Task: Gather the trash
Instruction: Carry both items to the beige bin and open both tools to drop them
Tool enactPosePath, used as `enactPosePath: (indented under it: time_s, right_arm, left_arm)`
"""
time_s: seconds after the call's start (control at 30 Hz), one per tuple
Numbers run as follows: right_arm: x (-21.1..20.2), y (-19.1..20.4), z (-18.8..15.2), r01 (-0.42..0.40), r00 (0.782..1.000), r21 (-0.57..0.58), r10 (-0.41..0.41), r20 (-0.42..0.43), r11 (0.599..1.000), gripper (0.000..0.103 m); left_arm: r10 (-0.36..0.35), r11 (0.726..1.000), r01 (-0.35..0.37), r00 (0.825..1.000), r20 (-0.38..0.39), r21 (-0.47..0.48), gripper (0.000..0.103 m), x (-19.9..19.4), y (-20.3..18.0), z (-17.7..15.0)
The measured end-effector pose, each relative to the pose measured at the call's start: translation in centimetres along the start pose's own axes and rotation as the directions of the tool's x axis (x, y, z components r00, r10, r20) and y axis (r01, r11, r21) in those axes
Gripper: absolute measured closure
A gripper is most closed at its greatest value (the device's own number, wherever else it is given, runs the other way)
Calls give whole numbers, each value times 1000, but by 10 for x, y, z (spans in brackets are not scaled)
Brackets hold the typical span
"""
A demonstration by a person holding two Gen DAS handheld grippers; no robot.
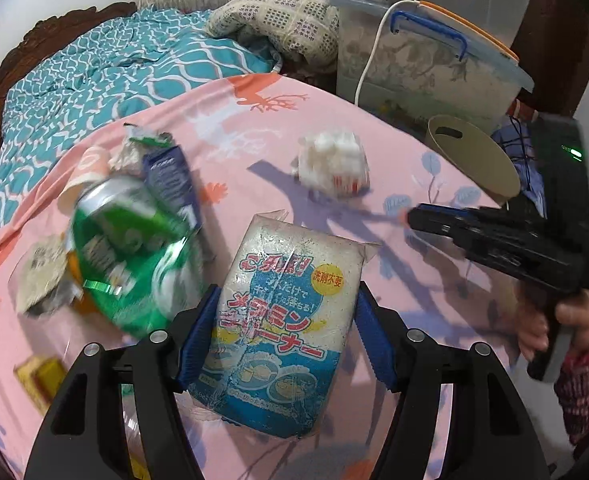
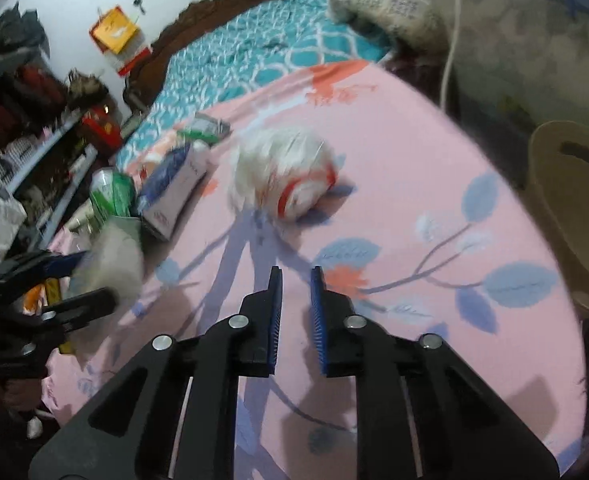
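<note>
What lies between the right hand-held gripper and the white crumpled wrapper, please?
Only bare pink sheet with shadows; the right wrist view shows nothing between the right hand-held gripper and the white crumpled wrapper.

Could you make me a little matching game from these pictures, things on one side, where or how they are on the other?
Things:
1. sponge packet
2. green can
3. white crumpled wrapper
4. beige bin

States:
A. at the bed's edge, beside the storage boxes
B. alone on the pink sheet
C. clamped in the left gripper
D. among the litter pile

Pairs: 1-C, 2-D, 3-B, 4-A
</note>
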State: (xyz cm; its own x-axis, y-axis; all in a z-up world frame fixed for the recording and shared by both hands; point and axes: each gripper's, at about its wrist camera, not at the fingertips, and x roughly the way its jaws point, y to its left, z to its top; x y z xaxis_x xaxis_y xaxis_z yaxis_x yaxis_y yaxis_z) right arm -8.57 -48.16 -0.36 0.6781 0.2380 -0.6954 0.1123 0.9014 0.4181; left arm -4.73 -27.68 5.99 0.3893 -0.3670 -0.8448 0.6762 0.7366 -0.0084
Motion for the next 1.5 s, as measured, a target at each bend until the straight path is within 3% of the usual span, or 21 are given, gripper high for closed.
enactPosePath:
  time_s: [0.07, 0.1, 0.13, 0.27, 0.47, 0.5, 0.53, 0.63, 0.73, 0.83, 0.97, 1.13, 1.2, 1.3, 1.33, 1.37, 1.5]
  right_arm:
    - [-6, -7, 8, -13, 1000, 10, 13, 18, 1000, 49]
    - [-10, -10, 14, -3, 999, 16, 2, 40, 1000, 6]
    - [-15, -11, 20, 12, 995, 15, -13, 96, 1000, 4]
    - [1, -1, 46, 33, 996, -72, -27, 84, 997, 10]
    - [63, 10, 79, -73, 996, -47, 70, -59, 996, 11]
    - [73, 10, 79, -80, 993, -42, 75, -92, 996, 25]
    - [83, 10, 78, -87, 989, -44, 81, -127, 995, 34]
    - [71, 7, 73, -138, 985, -52, 132, -109, 989, 50]
    - [41, -14, 71, -122, 992, -14, 122, -31, 992, 51]
    - [2, -55, 69, -36, 997, 50, 32, 75, 998, 51]
    - [-61, -134, 54, 98, 972, 205, -138, 191, 974, 51]
    - [-102, -205, 26, 197, 936, 379, -288, 200, 904, 49]
    - [-106, -219, 19, 212, 930, 408, -311, 194, 888, 47]
    - [-106, -230, 12, 225, 924, 437, -334, 189, 871, 36]
    - [-106, -231, 10, 227, 921, 443, -339, 192, 867, 31]
    - [-106, -234, 9, 229, 918, 450, -346, 195, 863, 29]
    - [-113, -235, 0, 234, 903, 463, -368, 224, 855, 26]
  left_arm:
    - [-18, 1000, 18, 1000, -1, -24, 40, 3, 2, 9]
    - [-43, 998, 42, 999, -7, -51, 39, 4, 5, 15]
    - [-69, 995, 68, 998, -11, -77, 39, 4, 9, 20]
    - [-119, 980, 119, 993, 5, -159, 39, -1, 25, 34]
    - [-94, 968, 101, 995, 42, -229, 39, -19, 47, 39]
    - [-85, 969, 92, 996, 41, -230, 39, -20, 47, 41]
    - [-82, 970, 88, 996, 39, -228, 39, -21, 47, 42]
    - [-73, 976, 77, 997, 27, -202, 39, -16, 38, 49]
    - [-98, 982, 98, 995, 3, -162, 40, 0, 17, 63]
    - [-140, 987, 138, 990, -8, -83, 40, 16, -21, 87]
    - [-245, 969, 246, 969, -19, 36, 40, 42, -91, 128]
    - [-334, 933, 338, 941, -56, 123, 39, 83, -171, 165]
    - [-351, 922, 359, 933, -79, 141, 39, 101, -199, 177]
    - [-352, 919, 362, 932, -91, 157, 34, 123, -230, 189]
    - [-348, 920, 359, 933, -92, 156, 29, 129, -237, 191]
    - [-345, 922, 356, 934, -96, 154, 22, 135, -241, 193]
    - [-321, 929, 335, 941, -109, 154, 21, 145, -250, 194]
